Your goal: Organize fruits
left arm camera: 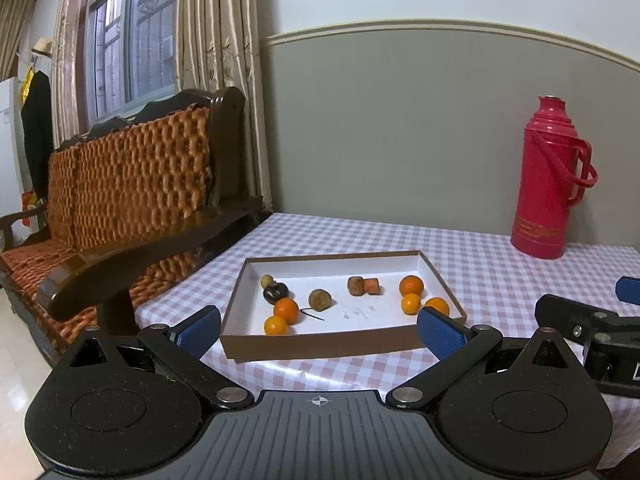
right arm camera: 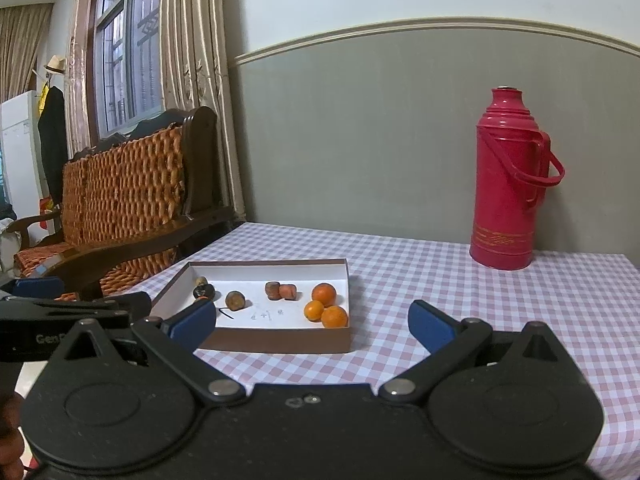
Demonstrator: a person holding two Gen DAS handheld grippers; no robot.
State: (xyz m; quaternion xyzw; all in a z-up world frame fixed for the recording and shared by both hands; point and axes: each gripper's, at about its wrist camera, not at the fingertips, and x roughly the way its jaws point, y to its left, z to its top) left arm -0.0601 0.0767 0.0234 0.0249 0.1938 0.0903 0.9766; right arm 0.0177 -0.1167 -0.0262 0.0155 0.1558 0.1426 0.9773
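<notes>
Left gripper [left arm camera: 320,332] and right gripper [right arm camera: 312,326] hang released before the cardboard tray [left arm camera: 320,346] on the bench. Inside, left to right: two oranges [left arm camera: 286,310], dark shrivelled fruits [left arm camera: 319,299], three oranges [right arm camera: 324,306]. Likely light, round, soft; pinch across the middle, gently.

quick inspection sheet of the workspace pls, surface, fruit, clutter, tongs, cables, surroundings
surface: checked tablecloth over the table, flat.
job's things: shallow box holds five oranges, two at its left and three at its right, plus several brown and dark fruits.
clutter: red thermos upright at the back, apart from the box.
grippers: left tongs open and empty; right tongs open and empty; both short of the box.
cables: nothing seen.
surroundings: wooden sofa left of the table, curtained window behind.
</notes>
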